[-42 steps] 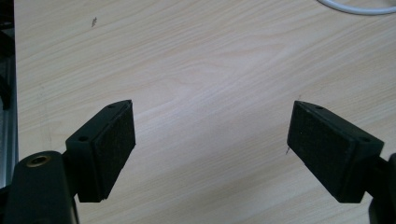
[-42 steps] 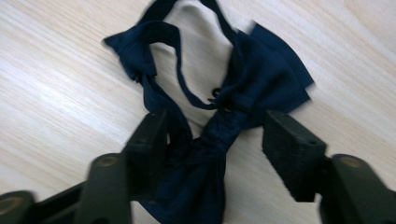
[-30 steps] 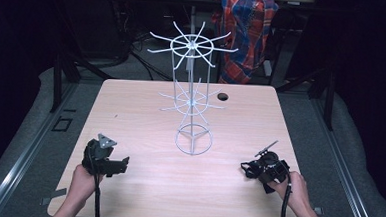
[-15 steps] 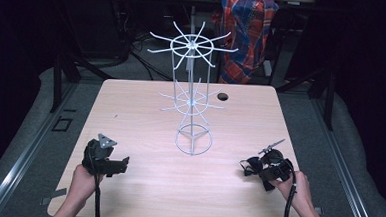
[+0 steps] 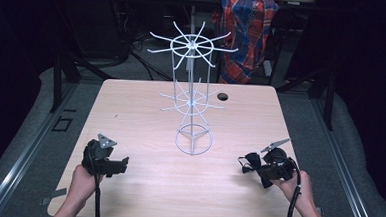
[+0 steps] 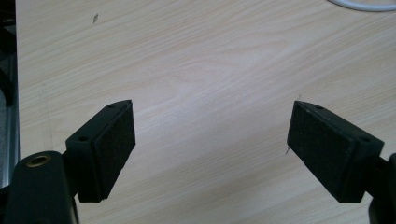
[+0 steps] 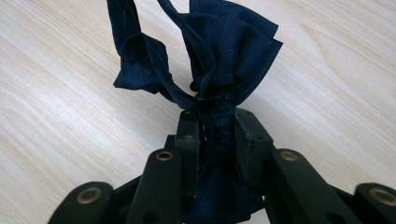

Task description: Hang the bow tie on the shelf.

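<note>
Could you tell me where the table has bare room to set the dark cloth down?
Bare wood lies between the left gripper and the right gripper, in front of the wire rack. The table's left half is also free. The middle back is crowded by the rack's arms, beside a cable hole.

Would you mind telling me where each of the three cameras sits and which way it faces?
High view: above the person's side, facing forward and down on the pale wooden table and white wire rack; both hands show, left tongs and right tongs.
Left gripper view: rides the left tongs, looking down at bare tabletop between open jaws.
Right gripper view: rides the right tongs, shut on a dark blue bunched cloth.
Shared: the high and right gripper views both show that cloth in the right tongs.
</note>
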A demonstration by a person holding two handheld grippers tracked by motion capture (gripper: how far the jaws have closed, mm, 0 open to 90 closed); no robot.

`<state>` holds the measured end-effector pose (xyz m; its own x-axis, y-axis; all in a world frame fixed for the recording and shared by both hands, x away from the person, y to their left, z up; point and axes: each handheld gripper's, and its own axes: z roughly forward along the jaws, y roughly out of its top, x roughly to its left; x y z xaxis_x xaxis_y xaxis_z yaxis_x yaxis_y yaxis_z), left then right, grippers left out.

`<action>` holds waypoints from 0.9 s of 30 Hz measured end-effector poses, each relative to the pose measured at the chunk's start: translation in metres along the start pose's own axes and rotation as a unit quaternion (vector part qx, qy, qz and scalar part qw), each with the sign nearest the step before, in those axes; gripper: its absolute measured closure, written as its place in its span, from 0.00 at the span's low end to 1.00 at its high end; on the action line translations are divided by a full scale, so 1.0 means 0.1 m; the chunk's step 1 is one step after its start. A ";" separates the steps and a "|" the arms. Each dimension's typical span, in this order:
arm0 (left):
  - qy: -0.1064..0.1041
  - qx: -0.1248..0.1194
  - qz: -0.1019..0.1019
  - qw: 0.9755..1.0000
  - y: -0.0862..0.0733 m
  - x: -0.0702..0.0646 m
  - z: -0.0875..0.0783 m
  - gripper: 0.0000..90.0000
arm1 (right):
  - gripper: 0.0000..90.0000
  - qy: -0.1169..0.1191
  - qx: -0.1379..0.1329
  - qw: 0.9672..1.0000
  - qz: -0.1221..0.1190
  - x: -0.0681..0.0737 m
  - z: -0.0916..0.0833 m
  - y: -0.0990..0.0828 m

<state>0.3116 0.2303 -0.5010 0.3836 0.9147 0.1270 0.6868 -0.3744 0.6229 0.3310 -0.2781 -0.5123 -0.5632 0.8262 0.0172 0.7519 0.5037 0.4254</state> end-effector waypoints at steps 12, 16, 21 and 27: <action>-0.003 -0.003 -0.002 1.000 0.00 0.00 0.00 0.17 | 0.81 0.034 -0.030 0.999 0.021 -0.05 -0.06 0.06; -0.002 -0.002 0.002 1.000 0.00 -0.02 0.00 0.17 | 0.81 0.035 -0.034 0.998 0.025 -0.05 -0.10 0.06; -0.006 0.007 0.007 1.000 0.00 -0.02 0.02 0.17 | 0.81 0.041 -0.044 0.998 0.033 -0.09 -0.11 0.13; -0.003 0.003 0.006 1.000 -0.01 -0.03 0.00 0.17 | 0.81 0.045 -0.056 0.997 0.033 -0.07 -0.13 0.23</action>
<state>0.3103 0.2277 -0.5020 0.3954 0.9092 0.1306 0.6855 -0.3867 0.6169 0.3478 -0.2755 -0.4913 -0.5456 0.8281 0.1286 0.7489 0.4129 0.5183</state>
